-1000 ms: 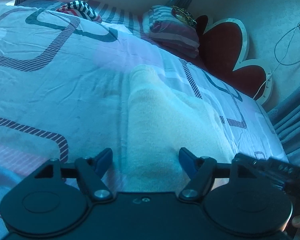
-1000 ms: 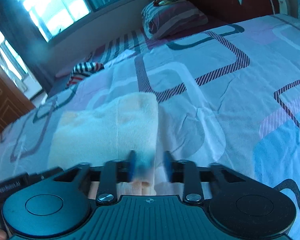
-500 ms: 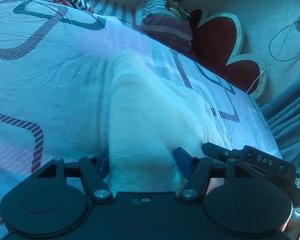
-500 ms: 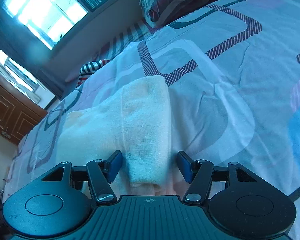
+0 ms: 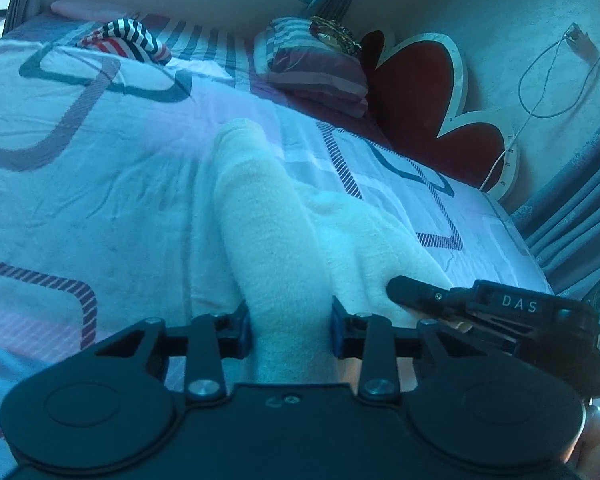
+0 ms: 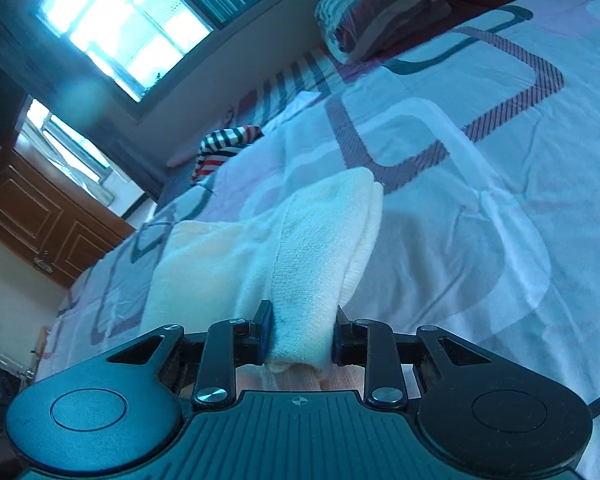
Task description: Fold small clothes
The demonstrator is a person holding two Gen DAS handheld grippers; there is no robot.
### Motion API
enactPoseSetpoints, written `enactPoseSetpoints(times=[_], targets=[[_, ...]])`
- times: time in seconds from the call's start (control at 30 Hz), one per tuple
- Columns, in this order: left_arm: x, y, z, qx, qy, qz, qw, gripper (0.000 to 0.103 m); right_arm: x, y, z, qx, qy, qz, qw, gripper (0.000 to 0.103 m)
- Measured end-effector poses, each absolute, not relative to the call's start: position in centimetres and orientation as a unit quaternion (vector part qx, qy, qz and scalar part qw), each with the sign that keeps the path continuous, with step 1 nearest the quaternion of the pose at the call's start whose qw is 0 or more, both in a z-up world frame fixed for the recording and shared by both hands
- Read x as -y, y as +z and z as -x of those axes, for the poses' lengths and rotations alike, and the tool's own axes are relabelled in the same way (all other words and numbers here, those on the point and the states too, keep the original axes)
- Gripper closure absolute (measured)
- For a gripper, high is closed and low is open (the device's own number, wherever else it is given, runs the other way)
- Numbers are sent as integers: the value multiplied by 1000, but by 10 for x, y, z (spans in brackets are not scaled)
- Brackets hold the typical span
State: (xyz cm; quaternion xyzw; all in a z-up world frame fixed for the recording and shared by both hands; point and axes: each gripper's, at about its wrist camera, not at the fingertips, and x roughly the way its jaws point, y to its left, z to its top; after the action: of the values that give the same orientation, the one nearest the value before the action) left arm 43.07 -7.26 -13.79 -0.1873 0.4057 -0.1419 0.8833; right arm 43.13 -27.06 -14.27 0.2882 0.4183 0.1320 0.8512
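Note:
A cream fleece garment (image 5: 284, 232) lies on the patterned bed cover (image 5: 80, 184), partly folded into a thick ridge. My left gripper (image 5: 290, 326) is shut on the near left fold of it. My right gripper (image 6: 302, 330) is shut on the near right fold of the same garment (image 6: 308, 248). The right gripper also shows at the right in the left wrist view (image 5: 480, 304), close beside the left one. Both near ends of the garment are raised off the bed cover (image 6: 480, 220).
A striped black, white and red garment (image 5: 128, 38) lies at the far edge of the bed. Striped pillows (image 5: 316, 68) and a red headboard (image 5: 420, 92) are at the far right. A curtain (image 5: 580, 208) hangs right. A window (image 6: 120, 28) and wooden door (image 6: 40, 220) are far left.
Both grippers moved forward around the garment's near folds and closed on them. The right gripper had opened, then closed again. The garment's near edge has bunched up and lifted.

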Motion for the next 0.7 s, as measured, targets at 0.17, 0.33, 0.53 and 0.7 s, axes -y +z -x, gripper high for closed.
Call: enactPoseSetpoints(times=[0.17,0.33,0.53,0.7], targets=[[48,-119,-416,-389,-124,184,894,70,241,-121,-431,-408,166,-284,852,76],[-3,-104,-399,-372,-107,191,902,70,185,-102,-428,-402,195,-275,851,76],[-89,-97,-384,-360,-104,194,907,70,95,-96,-419,-399,209,-262,854,76],[-169,-95,-377,-357,-94,196,908,70,14,-101,-416,-400,215,-262,851,76]])
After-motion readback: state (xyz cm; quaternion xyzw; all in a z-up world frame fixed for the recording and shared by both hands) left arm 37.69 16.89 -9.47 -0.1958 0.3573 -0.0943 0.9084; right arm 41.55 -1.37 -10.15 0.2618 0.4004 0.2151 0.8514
